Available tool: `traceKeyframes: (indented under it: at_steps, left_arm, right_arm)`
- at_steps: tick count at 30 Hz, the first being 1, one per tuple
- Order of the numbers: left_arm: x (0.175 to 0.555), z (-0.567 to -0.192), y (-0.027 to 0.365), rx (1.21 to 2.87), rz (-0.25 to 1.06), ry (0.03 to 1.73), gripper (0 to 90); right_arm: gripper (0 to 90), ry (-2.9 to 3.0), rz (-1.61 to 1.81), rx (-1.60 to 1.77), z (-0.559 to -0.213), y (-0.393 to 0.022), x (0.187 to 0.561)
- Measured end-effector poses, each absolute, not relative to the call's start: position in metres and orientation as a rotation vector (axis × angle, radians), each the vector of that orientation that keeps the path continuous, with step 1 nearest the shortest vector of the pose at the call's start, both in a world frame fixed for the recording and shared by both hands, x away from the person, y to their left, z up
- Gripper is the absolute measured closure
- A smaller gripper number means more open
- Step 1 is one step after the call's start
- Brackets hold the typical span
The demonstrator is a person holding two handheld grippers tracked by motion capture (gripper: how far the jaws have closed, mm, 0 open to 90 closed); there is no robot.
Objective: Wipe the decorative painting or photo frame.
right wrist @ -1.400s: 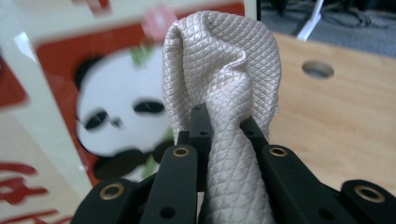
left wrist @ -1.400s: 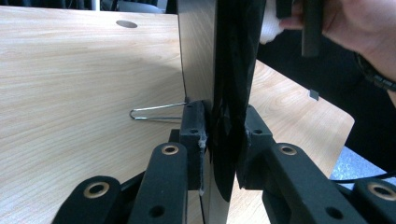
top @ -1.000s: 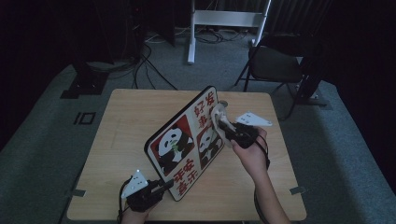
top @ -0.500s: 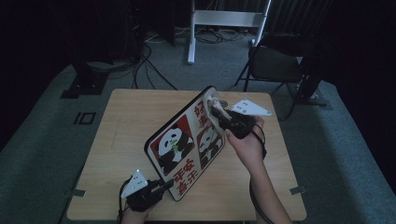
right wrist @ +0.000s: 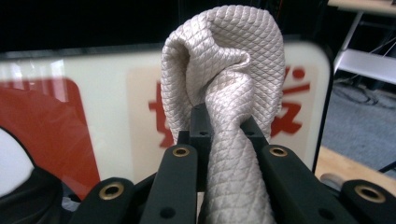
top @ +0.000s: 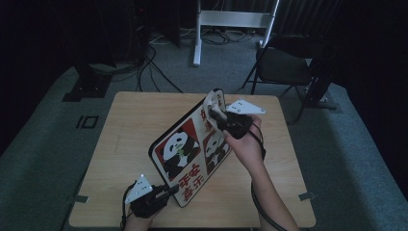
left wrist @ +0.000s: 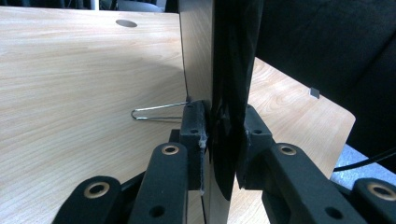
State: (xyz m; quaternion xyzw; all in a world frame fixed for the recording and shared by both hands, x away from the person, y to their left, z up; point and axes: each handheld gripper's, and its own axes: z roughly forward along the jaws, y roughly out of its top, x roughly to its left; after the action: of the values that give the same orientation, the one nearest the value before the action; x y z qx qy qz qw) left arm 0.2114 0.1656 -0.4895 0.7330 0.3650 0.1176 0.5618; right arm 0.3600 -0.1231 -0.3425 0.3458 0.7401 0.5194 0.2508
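Note:
A flat bag (top: pixel 183 149) printed with pandas, red panels and red characters stands tilted on edge on the wooden table (top: pixel 125 125). My left gripper (top: pixel 166 191) is shut on its lower near corner; in the left gripper view the jaws (left wrist: pixel 223 126) clamp the bag's thin beige-and-black edge (left wrist: pixel 233 56). My right gripper (top: pixel 222 118) holds the top far end up. In the right gripper view it (right wrist: pixel 224 126) is shut on the bag's cream woven strap (right wrist: pixel 224 70), which loops above the jaws in front of the printed panel (right wrist: pixel 93 116).
A thin wire clip (left wrist: pixel 159 112) sticks out beside the left jaw over the tabletop. Past the table's far right corner stands a dark chair (top: pixel 284 67). A white frame (top: pixel 231 19) and cables lie on the floor behind.
My right hand has risen and moved away with the strap, lifting the bag's top end so that it stands steeper. The left gripper has stayed in place.

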Motion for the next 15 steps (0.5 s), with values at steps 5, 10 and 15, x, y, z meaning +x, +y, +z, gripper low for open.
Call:
traceKeyframes:
  at_steps: [5, 10, 15]
  left_arm:
    - [0.211, -0.489, 0.165, 1.724, 0.277, 0.862, 76.7]
    - [0.211, -0.49, 0.164, 1.723, 0.274, 0.861, 76.7]
    - [0.211, -0.489, 0.164, 1.729, 0.277, 0.858, 76.6]
  right_arm:
    - [81.5, 2.029, 1.396, 0.97, -0.355, -0.125, 0.362]
    - [81.5, 2.049, 1.369, 0.989, -0.368, -0.129, 0.36]
    - [81.5, 2.066, 1.351, 1.004, -0.379, -0.132, 0.359]
